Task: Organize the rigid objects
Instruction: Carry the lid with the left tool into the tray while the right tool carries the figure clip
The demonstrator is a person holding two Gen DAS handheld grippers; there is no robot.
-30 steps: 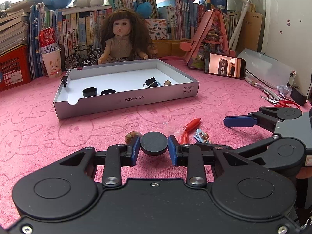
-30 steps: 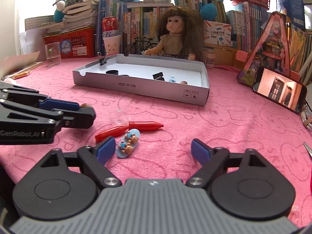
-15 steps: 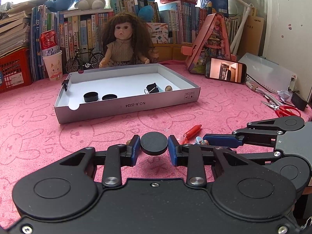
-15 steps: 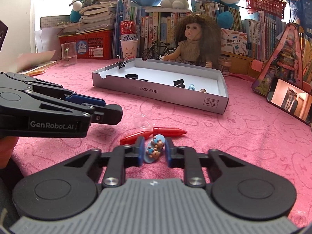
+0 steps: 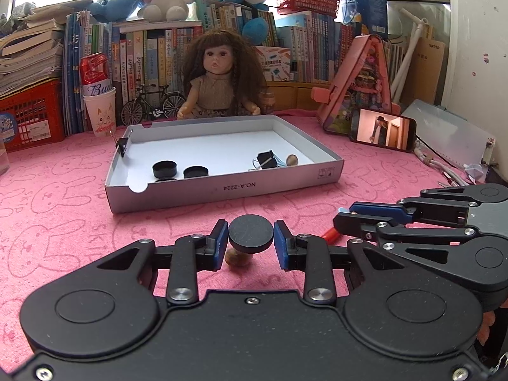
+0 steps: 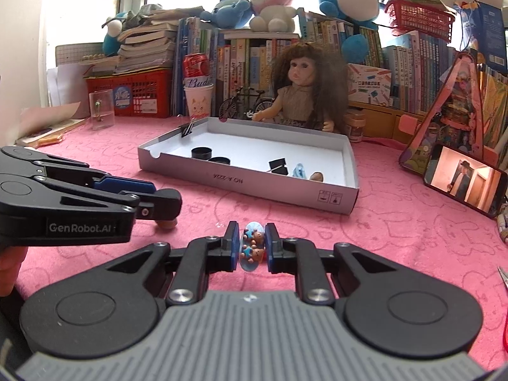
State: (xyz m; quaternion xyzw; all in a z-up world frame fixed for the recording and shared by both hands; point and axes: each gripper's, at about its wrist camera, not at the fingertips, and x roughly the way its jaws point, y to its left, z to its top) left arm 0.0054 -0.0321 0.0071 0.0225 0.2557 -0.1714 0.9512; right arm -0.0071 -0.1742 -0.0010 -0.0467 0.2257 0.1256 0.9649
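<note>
Above pink cloth (image 5: 63, 216), black disc (image 5: 251, 234) clamped in left tool (image 5: 251, 238), bear charm (image 6: 252, 246) pinched in right tool (image 6: 251, 246).

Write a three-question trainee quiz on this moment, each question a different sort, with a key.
1. True or false: the left gripper is shut on a black round cap.
2. Multiple choice: what does the right gripper hold? A) a red pen B) a blue clip with little bears C) a binder clip
3. Fill in: the black binder clip clamped on a wall of the white tray sits at its far ____ corner in the left wrist view.

Key: 1 true; 2 B; 3 left.
</note>
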